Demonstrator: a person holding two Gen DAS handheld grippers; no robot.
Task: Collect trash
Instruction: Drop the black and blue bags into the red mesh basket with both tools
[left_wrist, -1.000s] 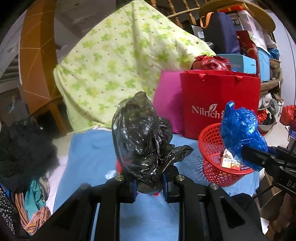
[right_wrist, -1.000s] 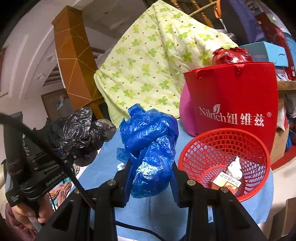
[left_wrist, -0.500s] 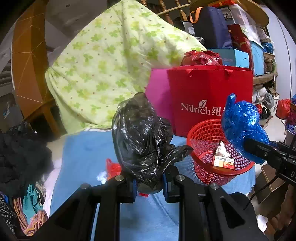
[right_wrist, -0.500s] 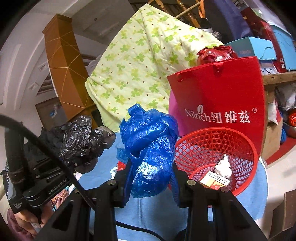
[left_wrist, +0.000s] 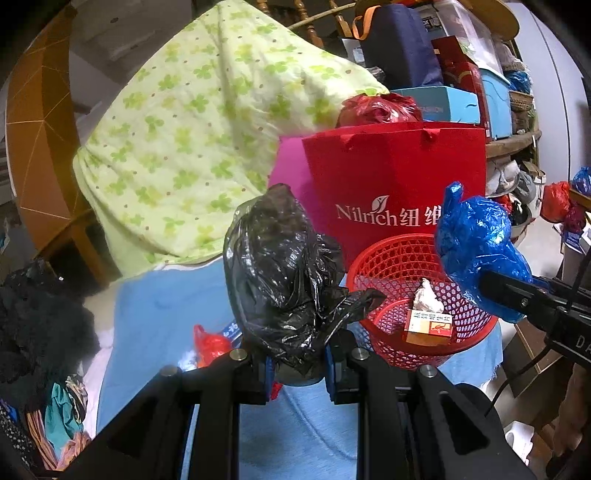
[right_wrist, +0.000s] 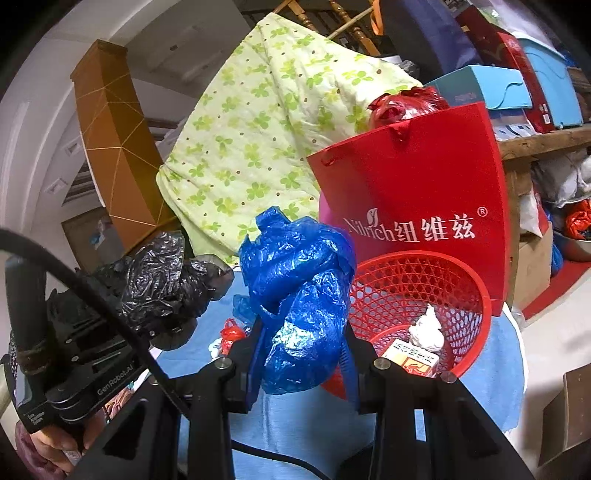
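A: What has each claw got?

B: The left claw (left_wrist: 297, 363) is clamped tight on a crumpled black plastic bag (left_wrist: 284, 280), glossy and wrinkled, bulging up above the fingers. The right claw (right_wrist: 301, 363) is closed, a little wider, on a blue plastic bag (right_wrist: 299, 295), shiny and knotted into a lump.

A: And just past them?

B: Under both lies a blue cloth covering the surface (left_wrist: 162, 314). Just left of the left claw a small red plastic scrap (left_wrist: 210, 343) lies on it. Ahead and right of the left claw stands a round red mesh basket (right_wrist: 469, 295) of open plastic lattice. In it are a crumpled white paper wad (right_wrist: 426, 328) and a small flat carton (left_wrist: 428, 326), orange and white with print. The blue bag hangs near the basket's left rim, seen from the right wrist.

A: Behind the basket?

B: A stiff red paper shopping bag (right_wrist: 417, 184) marked "Nilrich", upright, with a red plastic bundle (right_wrist: 402, 103) sticking out of its top. Farther back, a soft pale-green quilt (left_wrist: 207, 125) with a clover print is draped over something.
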